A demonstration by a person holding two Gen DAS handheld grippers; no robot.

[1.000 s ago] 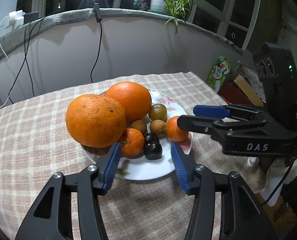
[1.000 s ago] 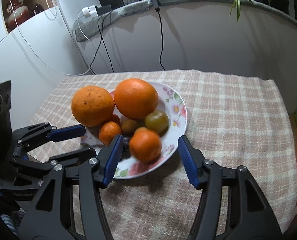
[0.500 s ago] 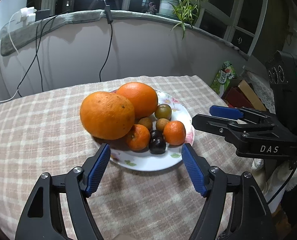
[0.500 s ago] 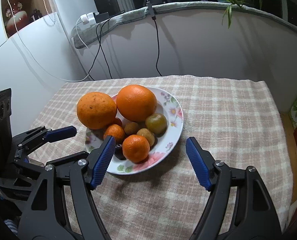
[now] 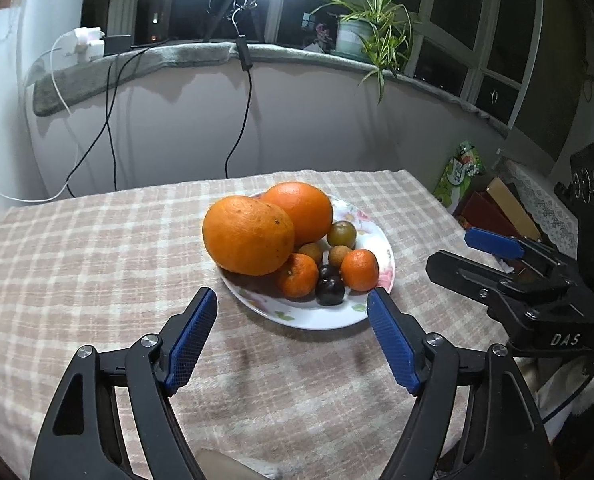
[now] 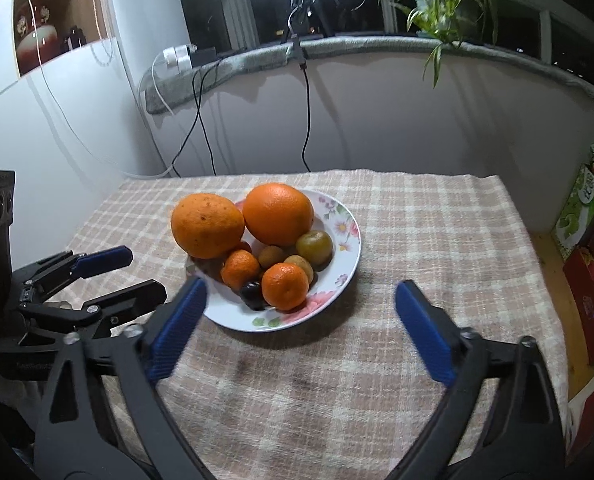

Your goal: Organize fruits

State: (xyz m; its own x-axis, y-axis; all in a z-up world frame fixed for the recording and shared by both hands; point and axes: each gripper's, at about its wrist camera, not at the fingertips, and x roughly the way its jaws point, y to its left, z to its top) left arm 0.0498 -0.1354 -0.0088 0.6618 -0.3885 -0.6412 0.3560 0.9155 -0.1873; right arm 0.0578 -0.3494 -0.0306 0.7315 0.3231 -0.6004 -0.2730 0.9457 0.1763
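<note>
Flowered plate [image 5: 381,280] sits on the checked cloth [image 5: 97,260] covering the counter; all places below are read off that plate

Fruit, all on the plate:
- Large orange [image 5: 249,234] at the plate's left rim, overhanging it slightly. Slightly oval, long axis lying roughly level and running across the left wrist view
- Second large orange [image 5: 301,210] behind it at the far rim, touching the first; near round, no clear long axis
- Two small mandarins: one [image 5: 297,274] tucked under the front of the oval orange, the other [image 5: 359,270] toward the plate's right side, near the rim
- Dark plum [image 5: 329,290] between the mandarins at the near edge of the pile; a second dark fruit just behind it, mostly hidden
- Green-brown plum [image 5: 341,234] on the far right of the pile, and two small brown round fruits [image 5: 339,255] in the middle

Grippers:
- Left gripper [image 5: 293,344] hangs over bare cloth just short of the plate's near rim, jaws spread wide, nothing between the blue pads [image 5: 191,340]
- Right gripper [image 6: 301,328] likewise on the near side of the plate, jaws opening, nothing between them; its left pad is blurred

Neither gripper touches plate or fruit
</note>
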